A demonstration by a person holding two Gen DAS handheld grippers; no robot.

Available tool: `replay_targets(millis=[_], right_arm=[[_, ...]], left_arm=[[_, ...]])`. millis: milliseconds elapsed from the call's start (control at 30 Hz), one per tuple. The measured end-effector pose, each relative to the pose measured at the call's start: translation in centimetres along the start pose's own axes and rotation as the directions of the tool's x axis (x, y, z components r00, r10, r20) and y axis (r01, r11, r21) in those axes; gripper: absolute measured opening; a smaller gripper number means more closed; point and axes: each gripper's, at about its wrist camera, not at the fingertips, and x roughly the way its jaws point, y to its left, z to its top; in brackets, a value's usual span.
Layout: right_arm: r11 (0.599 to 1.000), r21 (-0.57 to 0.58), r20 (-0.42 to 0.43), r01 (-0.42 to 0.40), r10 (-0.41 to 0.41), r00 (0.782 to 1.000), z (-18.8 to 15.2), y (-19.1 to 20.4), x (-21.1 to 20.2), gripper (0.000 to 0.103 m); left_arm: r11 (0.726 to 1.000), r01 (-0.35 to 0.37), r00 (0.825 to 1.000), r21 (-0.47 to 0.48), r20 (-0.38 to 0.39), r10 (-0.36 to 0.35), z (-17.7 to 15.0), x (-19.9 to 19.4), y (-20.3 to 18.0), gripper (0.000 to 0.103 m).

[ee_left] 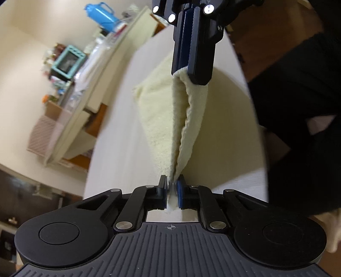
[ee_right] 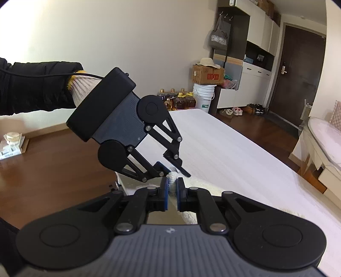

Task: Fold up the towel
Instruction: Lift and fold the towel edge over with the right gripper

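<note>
A pale yellow towel (ee_left: 166, 110) hangs lifted over the white table (ee_left: 119, 136), stretched taut between both grippers, its far part resting on the table. My left gripper (ee_left: 172, 187) is shut on one towel corner. The right gripper (ee_left: 191, 74) comes in from the top of the left wrist view, shut on the other corner. In the right wrist view my right gripper (ee_right: 172, 187) pinches a tuft of towel (ee_right: 172, 176), and the left gripper (ee_right: 170, 168) sits just beyond it, tips nearly touching.
The white table (ee_right: 234, 153) stretches ahead to the right. A brown wooden floor (ee_right: 42, 170) lies to the left. A side table with a blue jug (ee_left: 100, 12) and a teal box (ee_left: 68, 61) stands beyond the table. The person's dark sleeve (ee_left: 298, 106) is at right.
</note>
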Motion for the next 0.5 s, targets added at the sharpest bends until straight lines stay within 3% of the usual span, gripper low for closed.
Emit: replay_targets(millis=[167, 233, 367, 500], right_arm=[[0.996, 0.087, 0.089, -0.015, 0.007, 0.996, -1.3, -0.2, -2.2, 0.008], [0.993, 0.118, 0.120, -0.005, -0.009, 0.993, -1.8, -0.5, -3.1, 0.008], [0.970, 0.228, 0.197, 0.084, -0.131, 0.972, -3.2, -2.1, -5.2, 0.008], [0.905, 0.377, 0.201, 0.199, -0.290, 0.936, -5.4, -5.1, -6.9, 0.008]], left_arm=[[0.999, 0.028, 0.999, 0.023, -0.034, -0.027, 1.3, -1.6, 1.3, 0.009], [1.000, 0.009, 0.999, 0.028, -0.041, -0.007, 2.6, -1.8, 2.8, 0.009], [0.996, -0.047, 0.998, 0.069, -0.029, 0.049, 6.2, -0.5, 6.0, 0.009], [0.990, -0.057, 0.998, 0.132, -0.005, 0.058, 10.3, 3.4, 8.7, 0.009]])
